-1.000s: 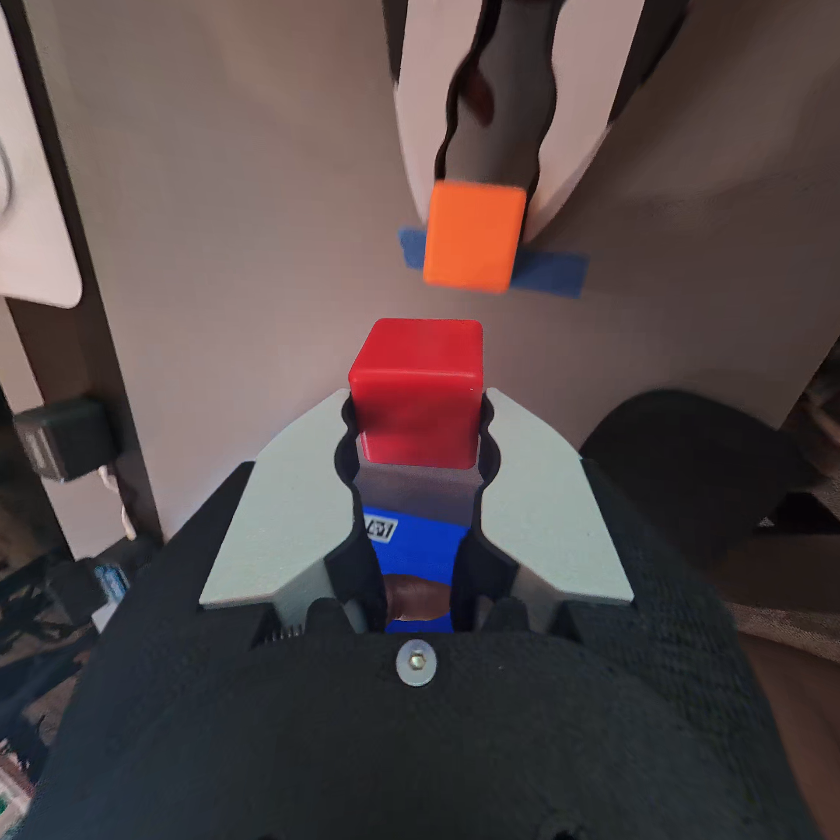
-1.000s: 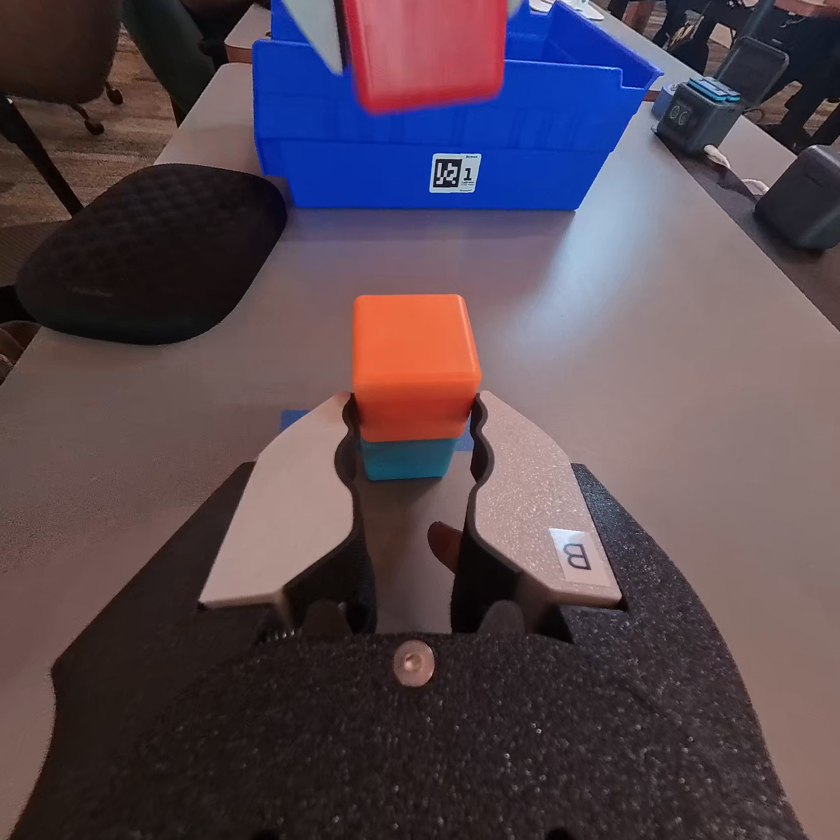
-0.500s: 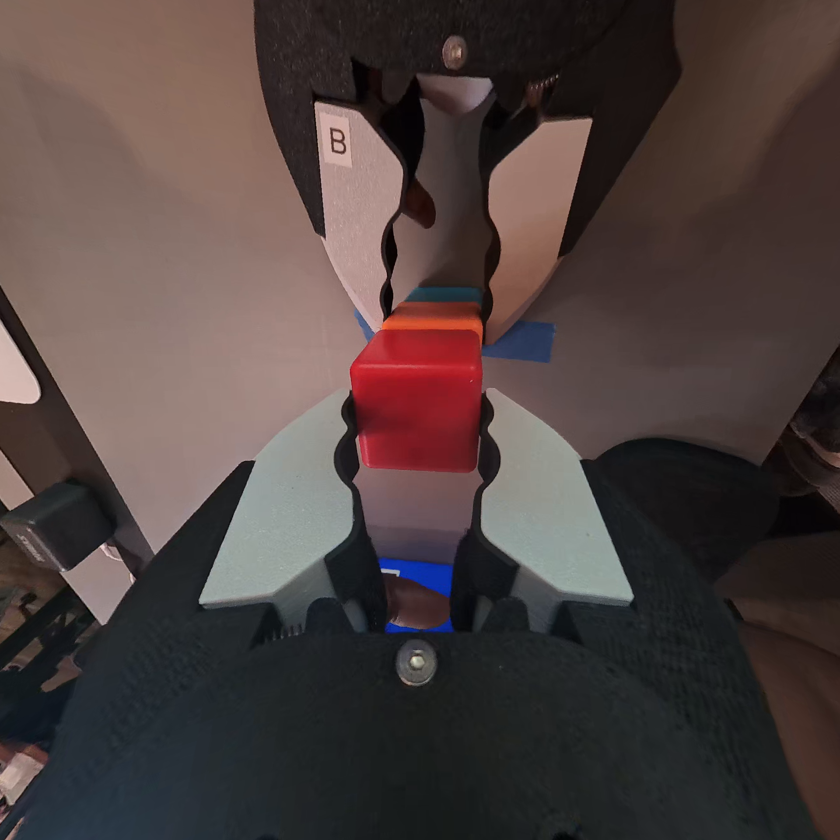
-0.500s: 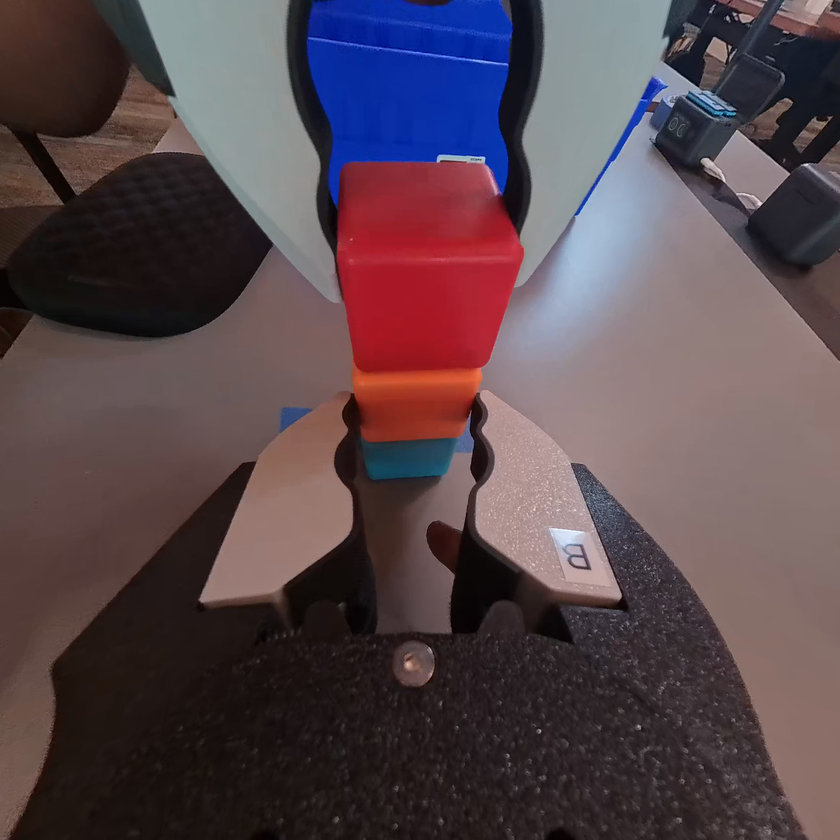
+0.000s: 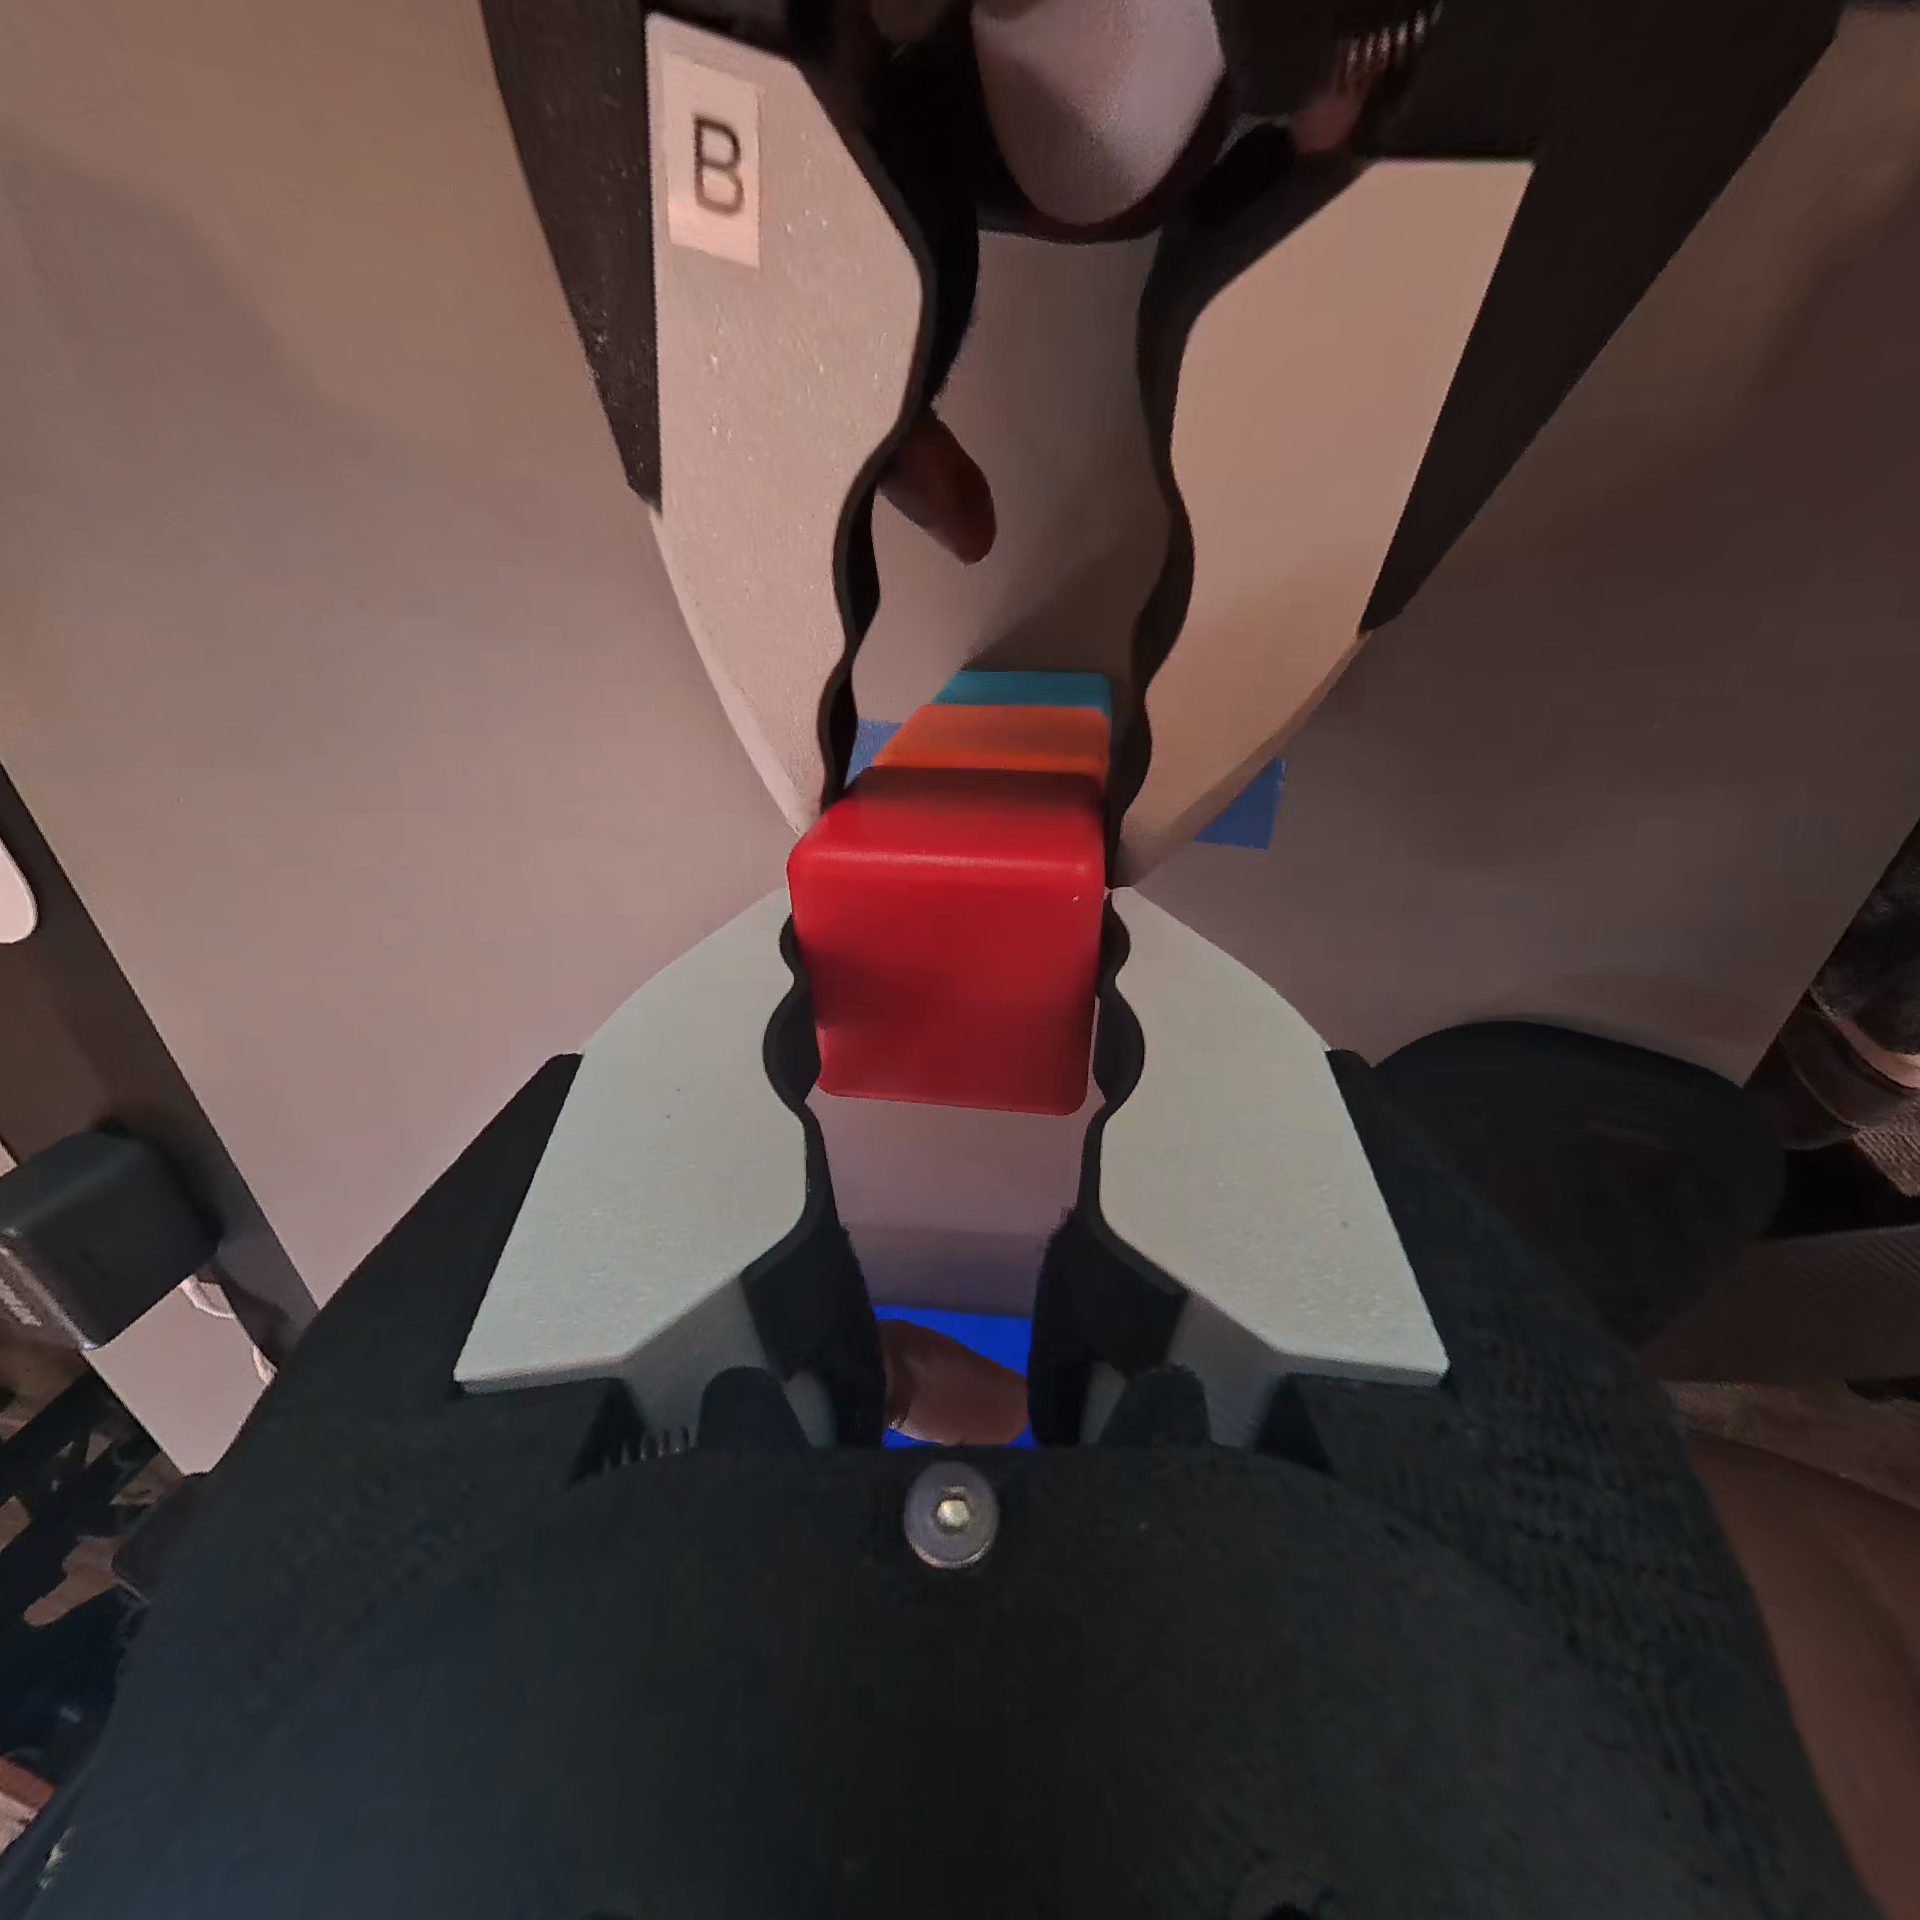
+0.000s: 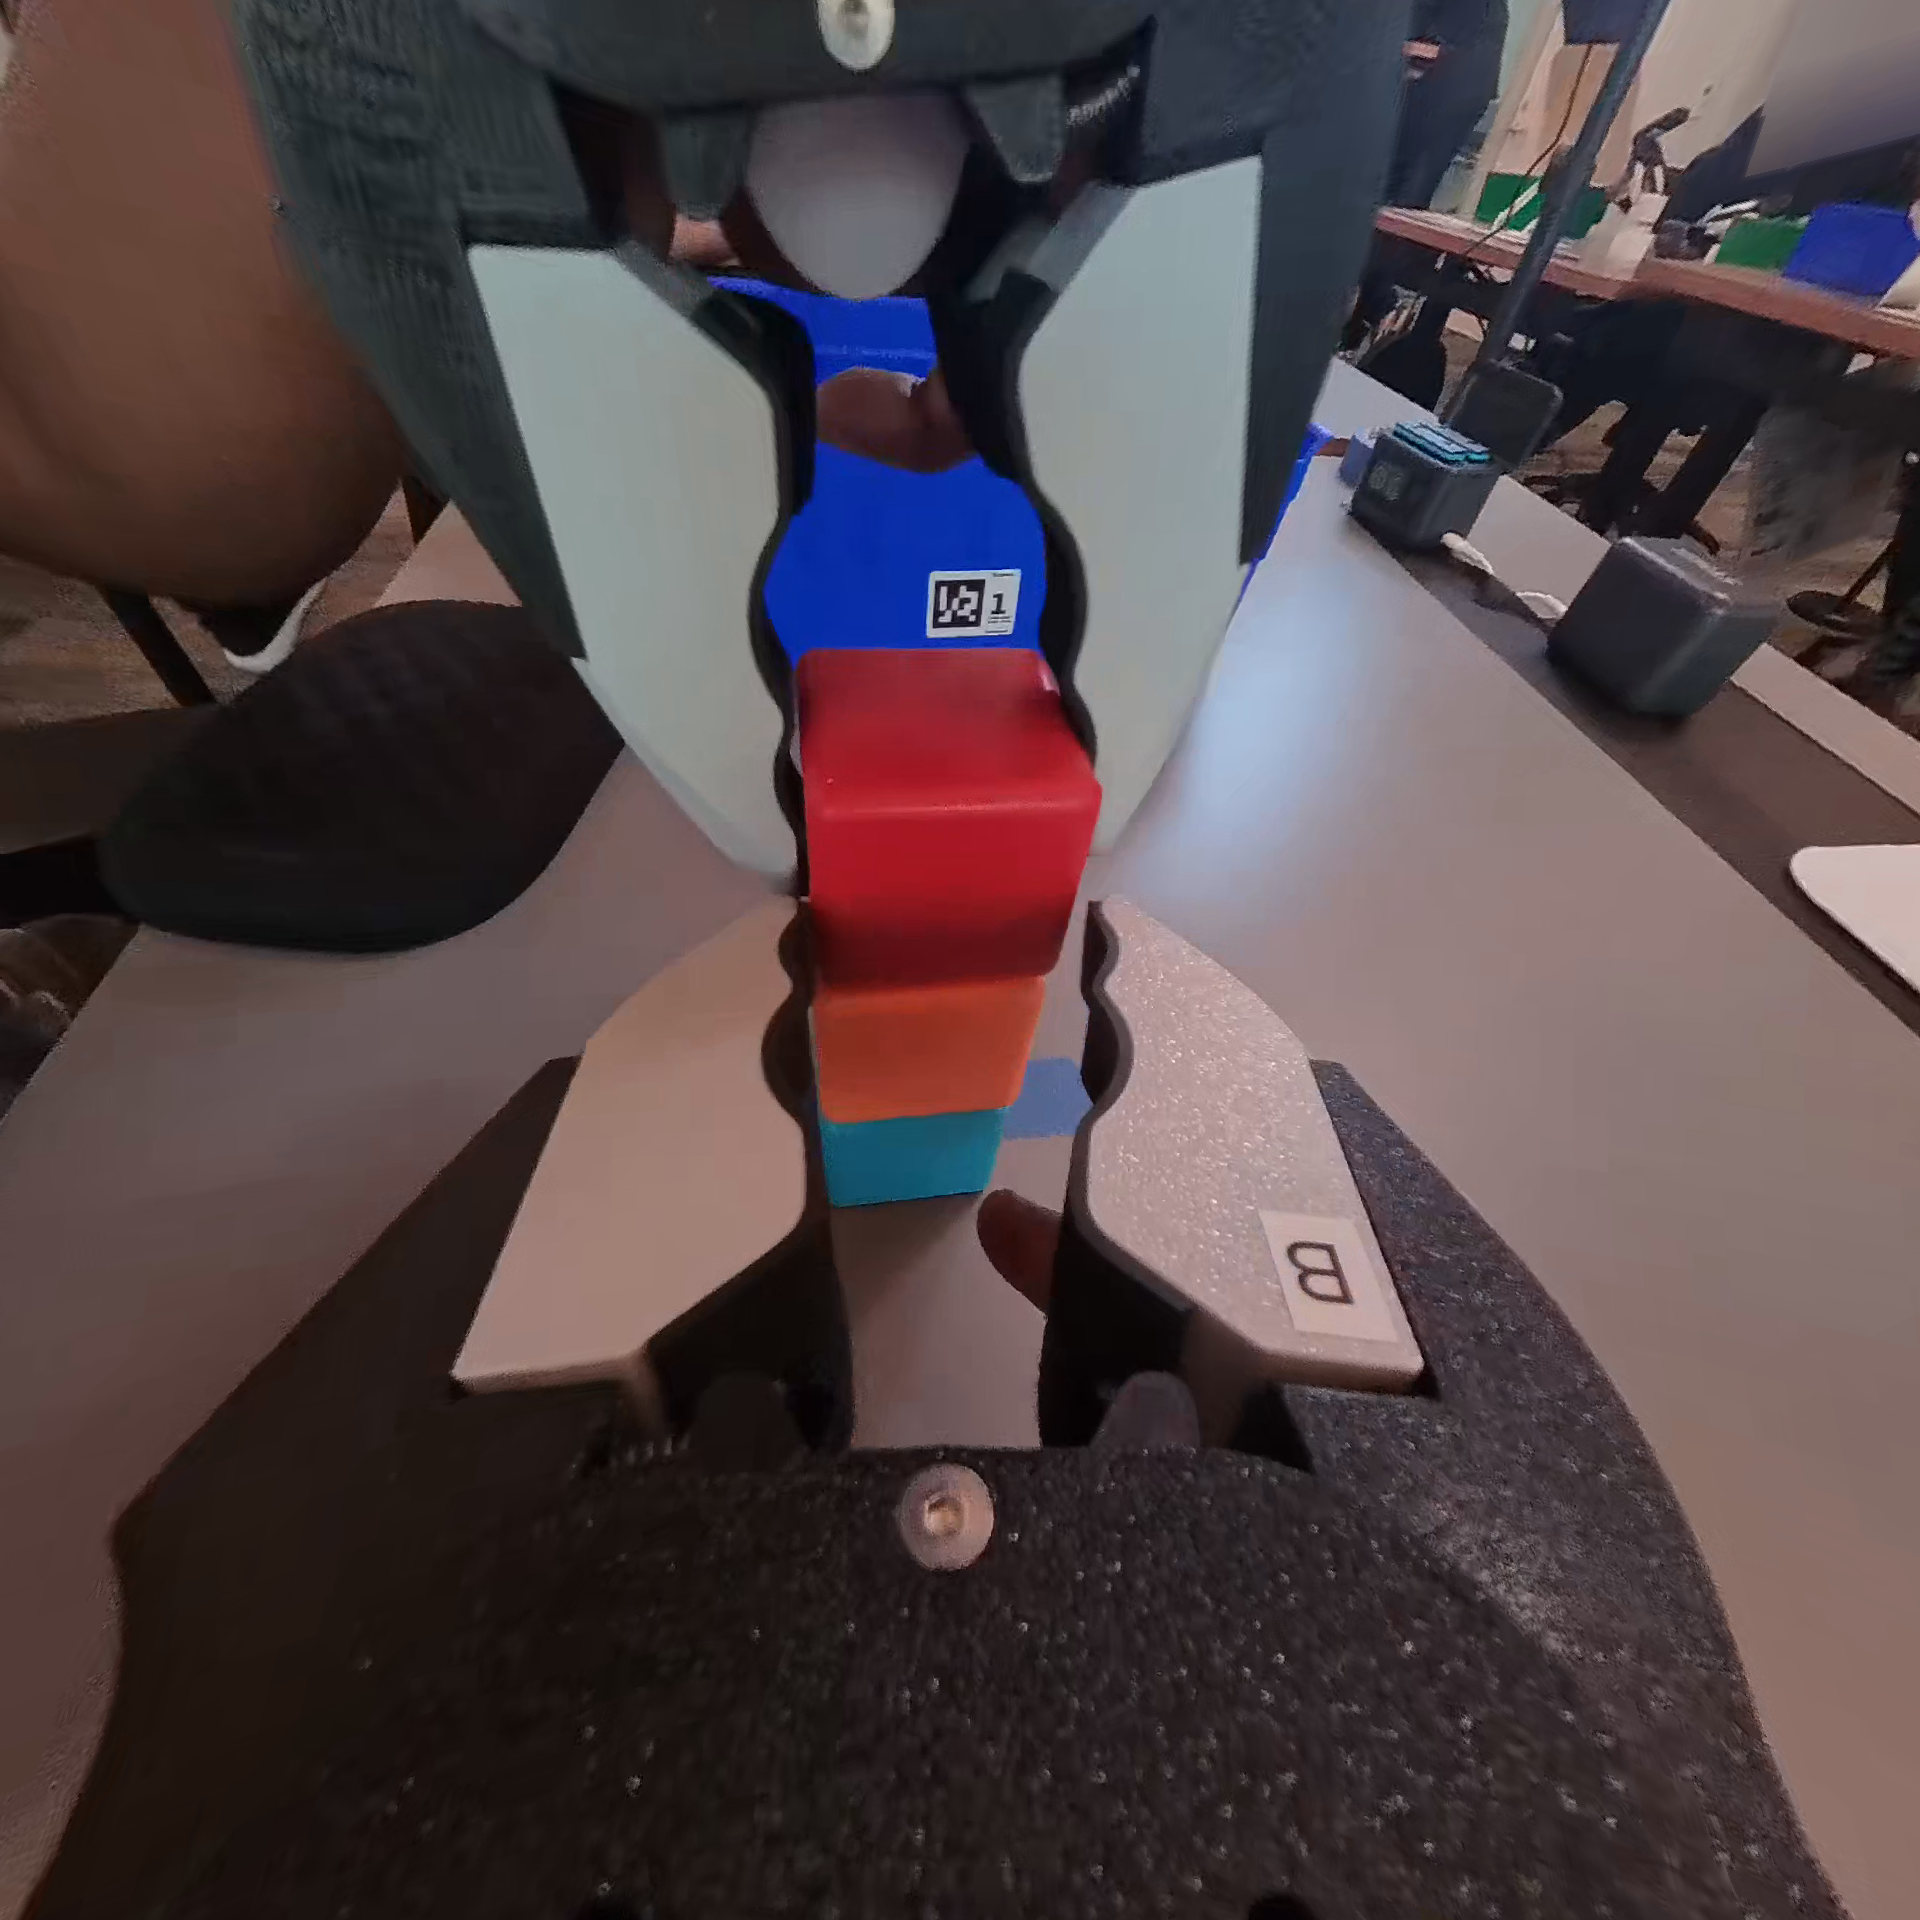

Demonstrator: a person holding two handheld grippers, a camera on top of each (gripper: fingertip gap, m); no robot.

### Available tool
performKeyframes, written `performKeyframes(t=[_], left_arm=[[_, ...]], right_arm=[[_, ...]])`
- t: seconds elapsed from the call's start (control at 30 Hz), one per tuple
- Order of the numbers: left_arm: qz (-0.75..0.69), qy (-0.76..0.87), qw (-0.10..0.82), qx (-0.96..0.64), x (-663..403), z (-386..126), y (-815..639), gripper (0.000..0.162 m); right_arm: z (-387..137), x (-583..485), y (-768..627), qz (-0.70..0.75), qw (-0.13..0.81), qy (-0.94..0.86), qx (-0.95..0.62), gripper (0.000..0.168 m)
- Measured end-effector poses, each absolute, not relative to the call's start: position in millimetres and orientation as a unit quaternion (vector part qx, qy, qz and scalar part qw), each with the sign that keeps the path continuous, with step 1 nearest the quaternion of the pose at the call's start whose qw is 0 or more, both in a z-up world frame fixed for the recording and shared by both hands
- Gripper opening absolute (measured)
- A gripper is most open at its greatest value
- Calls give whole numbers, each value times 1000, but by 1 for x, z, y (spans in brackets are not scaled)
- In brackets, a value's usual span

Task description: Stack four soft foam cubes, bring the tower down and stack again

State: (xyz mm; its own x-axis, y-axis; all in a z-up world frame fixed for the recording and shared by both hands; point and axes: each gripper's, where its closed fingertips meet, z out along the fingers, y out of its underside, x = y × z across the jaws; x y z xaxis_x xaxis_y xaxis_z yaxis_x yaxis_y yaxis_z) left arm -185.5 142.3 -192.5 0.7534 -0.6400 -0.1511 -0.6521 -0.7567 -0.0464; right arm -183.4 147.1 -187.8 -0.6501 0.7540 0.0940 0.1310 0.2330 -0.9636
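Blue bin [image 6: 894,540] stands on the worktop [image 6: 1455,987] behind the cube tower, seen only in slices between the left gripper's fingers; its contents cannot be made out. The right wrist view alone shows the bin's front with a white sticker, a black cushion [image 6: 353,769] to the tower's left, and small grey boxes [image 6: 1662,634] to its right. The left wrist view looks down on the tower and shows the blue tape [image 5: 1242,805] under it.

Three cubes stand stacked: a teal cube [image 6: 909,1153] on the worktop, an orange cube [image 6: 925,1044] on it, and a red cube [image 6: 940,821] on top, glossy with rounded edges. The left gripper [image 5: 945,997] is closed on the red cube, pressing both its sides. The right gripper [image 6: 940,997] flanks the orange cube with its fingers apart, a clear gap on the right side.
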Motion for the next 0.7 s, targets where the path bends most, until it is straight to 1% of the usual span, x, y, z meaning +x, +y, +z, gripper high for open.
performKeyframes(t=[0.03, 0.17, 0.2, 0.27, 0.3, 0.4, 0.5, 0.57, 0.63, 0.7], left_arm=[[62, 345, 49, -935, -186, -192, 142, 51], [56, 343, 65, -935, -185, -192, 143, 51], [55, 339, 75, -936, -186, -191, 143, 55], [56, 329, 102, -937, -191, -185, 142, 74], [58, 325, 125, -936, -193, -179, 142, 80], [51, 294, 213, -930, -203, -156, 137, 88], [83, 217, 291, -928, -241, -132, 121, 90], [107, 134, 321, -932, -280, -121, 99, 90], [128, 53, 328, -934, -321, -119, 69, 90], [148, -15, 312, -938, -362, -126, 34, 89]], right_arm=[[-188, -184, 146, 538, 291, -731, -302, 47], [-189, -183, 147, 533, 287, -735, -305, 46], [-189, -183, 147, 534, 286, -735, -305, 46], [-189, -182, 147, 536, 285, -734, -304, 46], [-189, -182, 147, 536, 286, -734, -303, 46], [-189, -182, 147, 535, 286, -734, -306, 46], [-190, -182, 147, 537, 285, -733, -306, 46], [-190, -182, 147, 538, 285, -732, -305, 46], [-190, -182, 147, 539, 284, -732, -305, 46], [-190, -182, 147, 538, 285, -732, -305, 46]])
